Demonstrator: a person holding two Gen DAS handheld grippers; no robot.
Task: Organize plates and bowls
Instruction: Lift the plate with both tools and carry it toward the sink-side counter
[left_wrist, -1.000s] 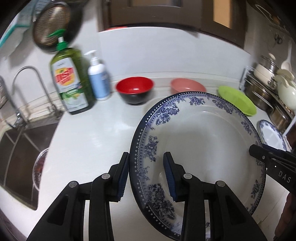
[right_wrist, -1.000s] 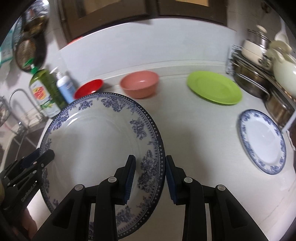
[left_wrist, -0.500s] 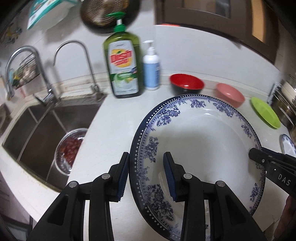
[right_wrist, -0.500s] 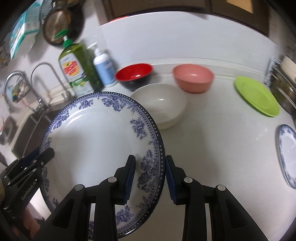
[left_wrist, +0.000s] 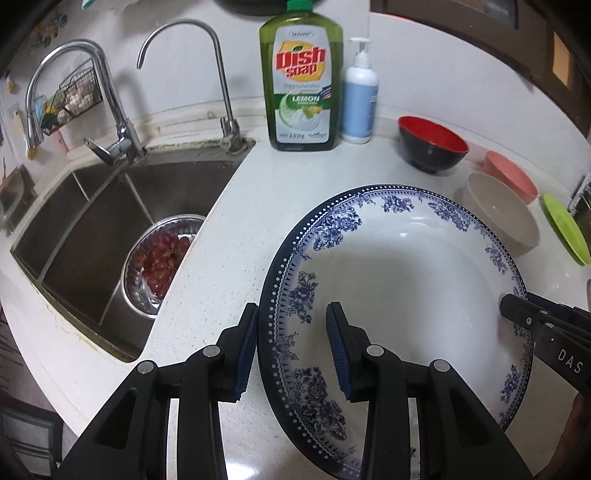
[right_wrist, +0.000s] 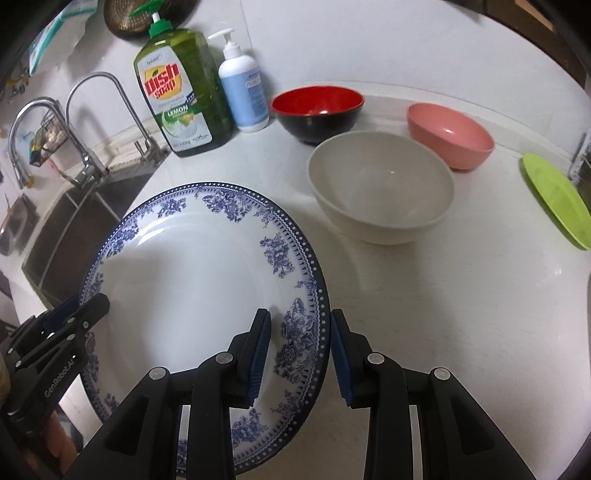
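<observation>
Two grippers share one blue-and-white plate (left_wrist: 399, 295): the left gripper (left_wrist: 291, 347) straddles its left rim, one finger under and one on the white face, and the right gripper (right_wrist: 299, 354) straddles the opposite rim in the same way. Both are clamped on the plate, which sits near the camera, level over the counter (right_wrist: 424, 295); whether it touches the surface I cannot tell.

Three bowls stand on the far side: a cream bowl (right_wrist: 380, 192) nearest the plate, a red-and-black bowl (right_wrist: 317, 110) behind it to the left, and a pink bowl (right_wrist: 450, 134) behind it to the right. One green plate (right_wrist: 557, 199) lies flat at the right edge. Two bottles stand against the far wall, left of the red bowl: a large green dish soap bottle (left_wrist: 301, 81) and, just beside it, a smaller white pump bottle (left_wrist: 360, 103).

The counter is pale speckled stone, curving around a steel sink (left_wrist: 92, 221) at the left. Two curved chrome taps (left_wrist: 114, 99) rise behind the basin. In the basin sits one round metal bowl (left_wrist: 162, 266) of dark red fruit. The wall behind is white and smooth.

The held plate is glossy ceramic, round and shallow, with a dotted navy border and blue flower sprays around a plain white centre. The grippers are black, with ribbed blue pads (left_wrist: 338, 347) on the fingers.
</observation>
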